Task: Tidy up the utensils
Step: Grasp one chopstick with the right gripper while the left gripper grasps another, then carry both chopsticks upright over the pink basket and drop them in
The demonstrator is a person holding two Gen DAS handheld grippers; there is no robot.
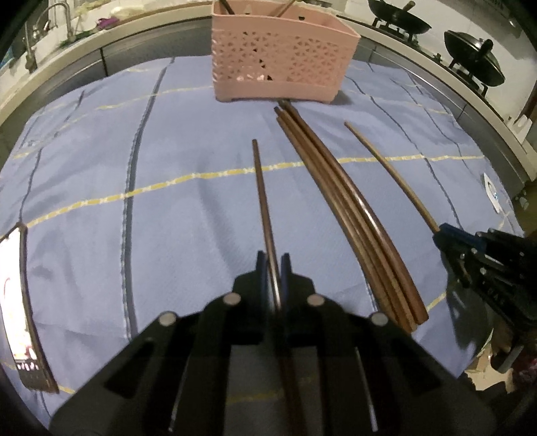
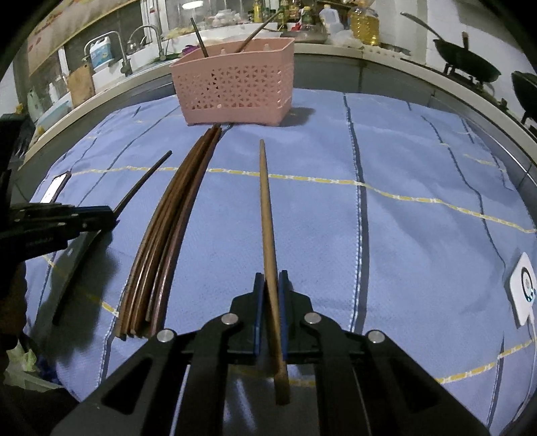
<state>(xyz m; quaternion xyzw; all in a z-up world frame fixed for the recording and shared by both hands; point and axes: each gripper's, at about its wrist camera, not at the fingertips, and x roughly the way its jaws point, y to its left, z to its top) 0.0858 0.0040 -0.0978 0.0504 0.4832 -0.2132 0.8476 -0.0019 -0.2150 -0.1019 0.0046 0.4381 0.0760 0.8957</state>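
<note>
Left gripper [image 1: 272,265] was nearest the lens, jaws pinched tight on a dark brown chopstick [image 1: 261,194]. The stick ran forward between the blue pads, tip aimed toward the pink basket [image 1: 282,63], tail passing back under the gripper body.

Right gripper [image 2: 271,285] was the same: jaws clamped narrow on a lighter tan chopstick [image 2: 266,214], its thin tip pointing toward the basket and its thick end sticking out behind the pads. From the left wrist view, the right gripper showed at the right edge with that stick angled up and to the left.

Between the two held sticks, a bundle of brown chopsticks [image 1: 349,214] lay loose on the blue checked cloth [image 1: 100,174]. Its far tips sat just in front of the basket's base; the near ends fanned slightly. Could not tell the exact count, several at least.

The basket stood upright at the far end of the cloth with two chopsticks [image 2: 201,37] already leaning inside it.

A phone [image 1: 16,302] lay at the cloth's left edge and a white device [image 2: 523,288] at its right edge. Sink taps [image 2: 120,53] stood behind on the left, woks [image 1: 399,20] on the stove at the right.
</note>
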